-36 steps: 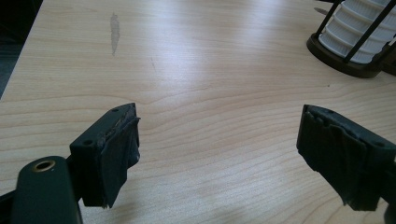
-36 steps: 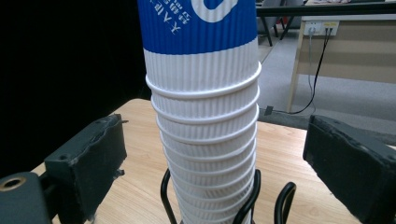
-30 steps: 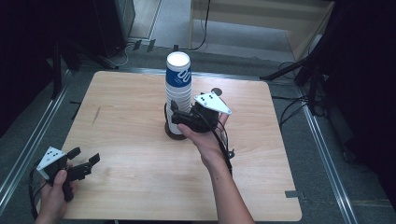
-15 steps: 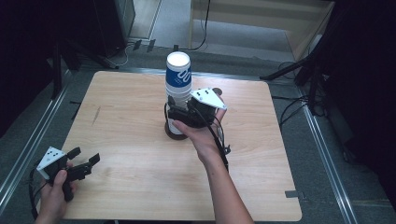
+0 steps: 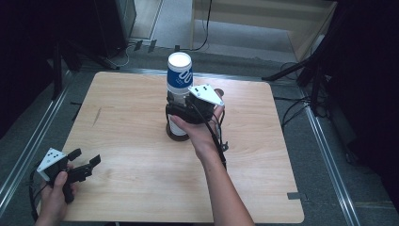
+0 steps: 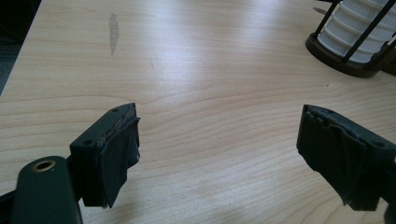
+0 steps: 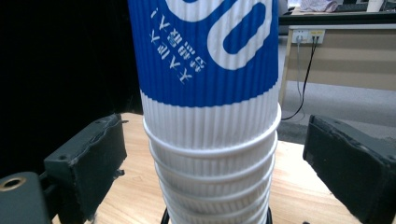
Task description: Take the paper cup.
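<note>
The upright cup stack stands between the right claw's spread jaws; the left claw, jaws apart, sits far from it on the tabletop.

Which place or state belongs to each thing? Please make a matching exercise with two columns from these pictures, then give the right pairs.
Things:
1. left gripper
2. right gripper
3. stack of cups
4. table

Places or states:
A. upside down in a dark wire holder, top cup blue and white
B. open, jaws on both sides of the cups
C. light wood, with a dark streak
D. open over bare wood at the near left corner

Pairs: 1-D, 2-B, 3-A, 4-C
</note>
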`<state>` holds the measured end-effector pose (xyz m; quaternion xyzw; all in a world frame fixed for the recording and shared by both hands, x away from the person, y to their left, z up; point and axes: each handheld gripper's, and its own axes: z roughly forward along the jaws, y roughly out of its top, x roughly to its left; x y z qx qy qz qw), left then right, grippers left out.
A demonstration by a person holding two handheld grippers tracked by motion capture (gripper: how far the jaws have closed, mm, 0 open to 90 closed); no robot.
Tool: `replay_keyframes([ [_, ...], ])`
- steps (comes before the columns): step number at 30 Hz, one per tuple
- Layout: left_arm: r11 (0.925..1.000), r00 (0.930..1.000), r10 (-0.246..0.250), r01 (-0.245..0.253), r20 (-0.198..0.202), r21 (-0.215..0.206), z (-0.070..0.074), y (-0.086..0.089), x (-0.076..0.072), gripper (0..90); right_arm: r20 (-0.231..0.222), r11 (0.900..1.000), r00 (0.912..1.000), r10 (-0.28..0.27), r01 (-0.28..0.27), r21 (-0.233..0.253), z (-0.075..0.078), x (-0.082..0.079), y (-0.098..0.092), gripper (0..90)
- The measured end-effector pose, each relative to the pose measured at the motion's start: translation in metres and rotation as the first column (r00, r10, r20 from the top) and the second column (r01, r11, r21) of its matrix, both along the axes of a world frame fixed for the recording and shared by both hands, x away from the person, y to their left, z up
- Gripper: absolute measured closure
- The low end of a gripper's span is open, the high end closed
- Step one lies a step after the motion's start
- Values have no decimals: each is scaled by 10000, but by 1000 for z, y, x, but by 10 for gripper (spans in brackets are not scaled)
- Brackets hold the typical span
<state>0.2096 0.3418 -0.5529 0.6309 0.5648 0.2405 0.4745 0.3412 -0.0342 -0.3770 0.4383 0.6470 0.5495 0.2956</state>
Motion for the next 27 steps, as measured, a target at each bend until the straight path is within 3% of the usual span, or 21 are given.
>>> replay_keyframes([
  [18,10000,10000,-69,69,-14,14,0,0,0,138,1015,9986,9934,-538,534,64,-2,15,13,94],
  [27,9999,10000,-96,96,-17,48,0,0,0,138,1141,9981,9916,-606,615,-44,0,21,20,119],
])
